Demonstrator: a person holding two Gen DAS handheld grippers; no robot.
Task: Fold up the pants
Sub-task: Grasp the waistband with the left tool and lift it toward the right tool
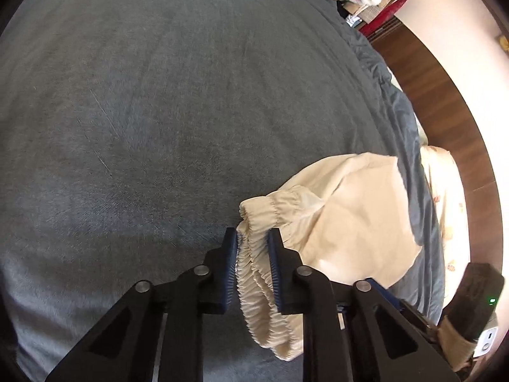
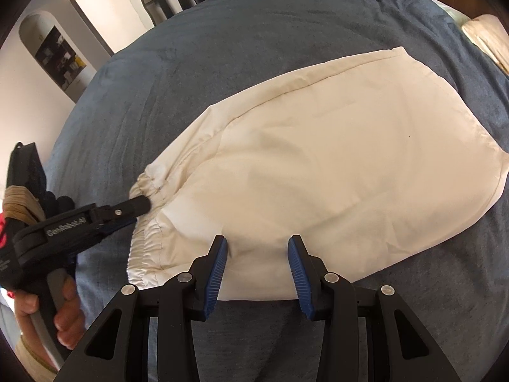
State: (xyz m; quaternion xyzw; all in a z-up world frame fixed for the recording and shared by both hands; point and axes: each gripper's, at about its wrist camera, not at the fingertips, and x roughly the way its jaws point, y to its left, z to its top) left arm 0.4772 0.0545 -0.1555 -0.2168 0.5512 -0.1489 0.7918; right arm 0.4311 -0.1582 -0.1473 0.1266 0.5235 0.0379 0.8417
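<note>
Cream pants (image 2: 318, 165) lie folded over on the grey bed cover (image 2: 254, 31), ahead of both tools. Left gripper (image 1: 253, 238) pinches the gathered waistband (image 1: 254, 273). Right gripper (image 2: 257, 245) fingers spread, nothing held, above the near edge. Looks mid-task; further folds likely remain.

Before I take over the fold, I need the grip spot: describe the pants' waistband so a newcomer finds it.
On the grey-blue bedspread lie cream cotton pants. Their gathered elastic waistband, pinched in the left claw, is the only ruched edge.
</note>
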